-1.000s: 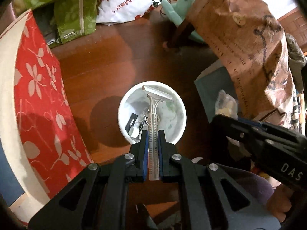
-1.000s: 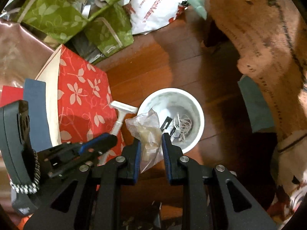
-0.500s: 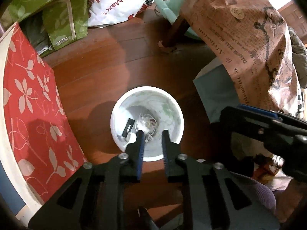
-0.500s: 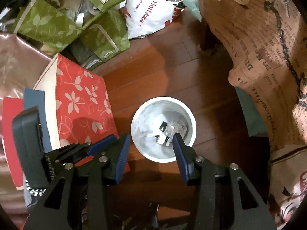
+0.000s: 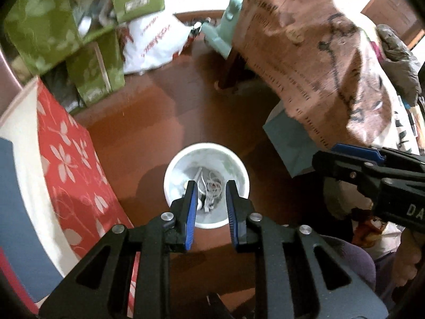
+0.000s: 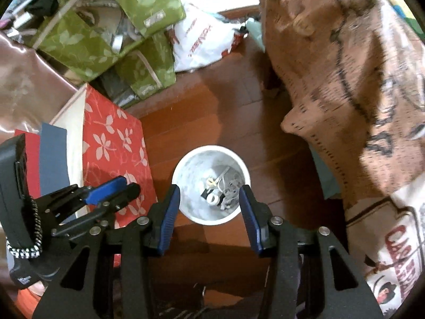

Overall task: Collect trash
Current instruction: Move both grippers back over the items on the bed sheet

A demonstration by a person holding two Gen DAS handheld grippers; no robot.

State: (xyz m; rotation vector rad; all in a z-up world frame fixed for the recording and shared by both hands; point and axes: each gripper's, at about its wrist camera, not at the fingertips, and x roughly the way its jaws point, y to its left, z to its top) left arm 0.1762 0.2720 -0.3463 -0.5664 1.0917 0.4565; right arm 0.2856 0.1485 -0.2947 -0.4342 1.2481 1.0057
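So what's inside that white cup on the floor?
The white cup holds a small heap of trash: tangled white string or wire, a small black piece and a white ring-like bit. Whatever lies beneath that heap is covered. Both grippers are open and empty above it.

Left hand-held gripper and right hand-held gripper both parted, empty

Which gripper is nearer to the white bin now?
Hard to tell; neither clearly. The left gripper and the right gripper are both open above the white bin, empty.
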